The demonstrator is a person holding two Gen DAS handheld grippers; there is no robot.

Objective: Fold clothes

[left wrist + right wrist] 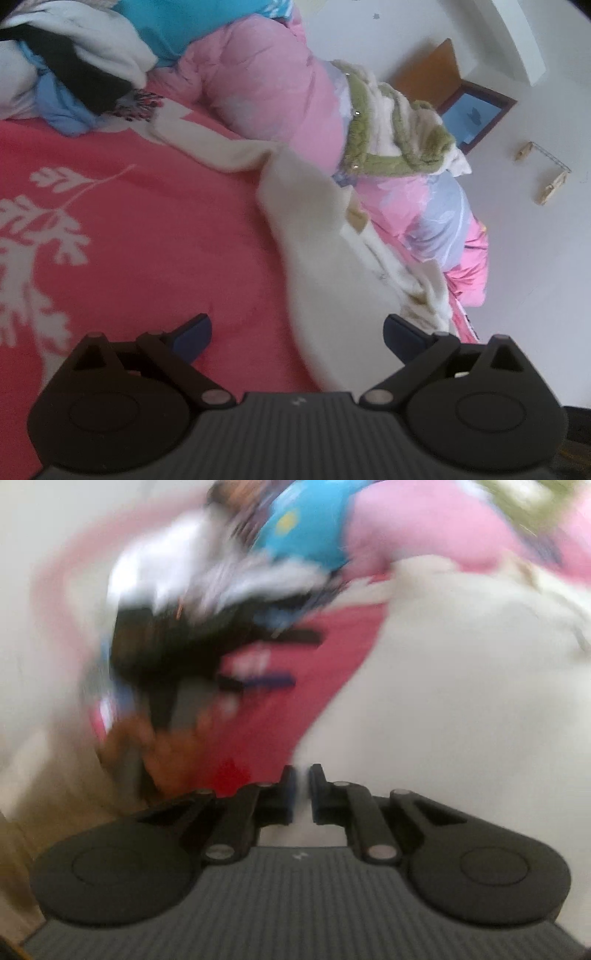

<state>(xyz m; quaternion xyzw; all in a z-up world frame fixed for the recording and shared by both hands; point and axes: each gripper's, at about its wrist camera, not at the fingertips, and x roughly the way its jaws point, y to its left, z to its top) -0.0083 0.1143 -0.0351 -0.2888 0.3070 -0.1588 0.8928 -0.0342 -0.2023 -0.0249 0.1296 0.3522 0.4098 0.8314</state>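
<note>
Fingers of the left gripper (297, 339) stand wide apart, blue-padded tips clear of any cloth, with nothing between them. Just past the gap lies the cream-white fleecy garment (325, 258), a long soft piece that runs from near the right-hand finger up and across the coral-red bedspread with a white leaf print (147, 229); its far end reaches toward the rolled pink-and-lilac quilt (280, 85). On top of that quilt sits an olive-green jacket with a cream pile lining (391, 122). Further left a heap of mixed clothes (74, 62), white, black, pale blue and turquoise, rests on the bedspread. Beyond the bed, on the pale floor, are a dark-framed blue panel (472, 114) and a small wooden-ended rack (546, 173).

The right gripper (302, 786) has its two fingers drawn close, with only a thin pale strip showing between the pads; the same cream garment (461, 709) fills the space just ahead and to the right, but heavy blur keeps me from telling for certain whether cloth is pinched there. In this view the left gripper (266, 657) shows as dark streaks with a blurred hand (170, 753) below it, and the clothes heap (229, 572) is smeared beyond reading.
</note>
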